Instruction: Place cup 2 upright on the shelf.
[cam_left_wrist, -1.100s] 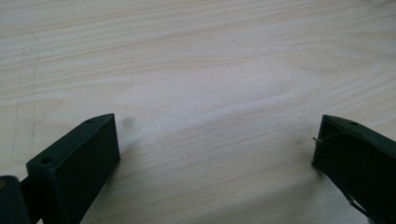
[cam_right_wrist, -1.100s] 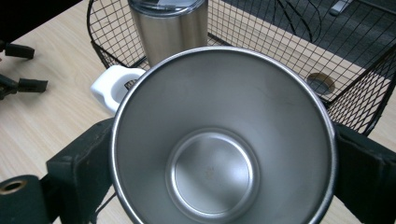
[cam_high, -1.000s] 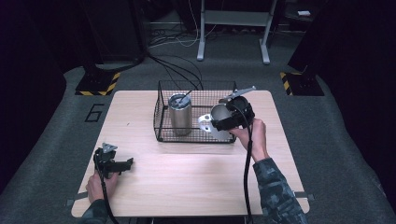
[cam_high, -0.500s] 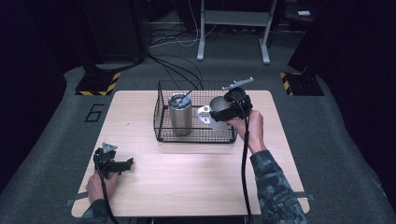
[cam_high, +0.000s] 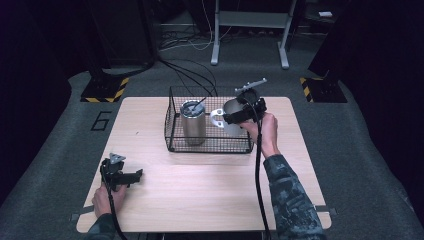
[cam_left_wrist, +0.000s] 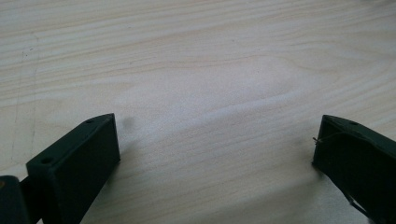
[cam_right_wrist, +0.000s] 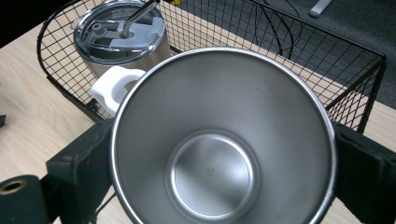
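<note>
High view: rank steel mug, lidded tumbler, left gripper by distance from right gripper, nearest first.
1. steel mug: clamped in the right gripper, above the wire basket's right end.
2. lidded tumbler: upright in the basket's left half.
3. left gripper: near the table's front-left corner.

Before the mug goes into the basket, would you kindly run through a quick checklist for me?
1. Grip: right gripper is shut on the mug, one jaw on each side of its wall: ok.
2. Mug contents: inside looks empty in the right gripper view: ok.
3. Free space in the basket: the tumbler stands at its left and the right part looks free: ok.
4. Handle: it points toward the tumbler, and its clearance cannot be judged: cannot tell.
5. Left gripper: open, low over the table near its front left corner, apart from the basket: ok.
</note>
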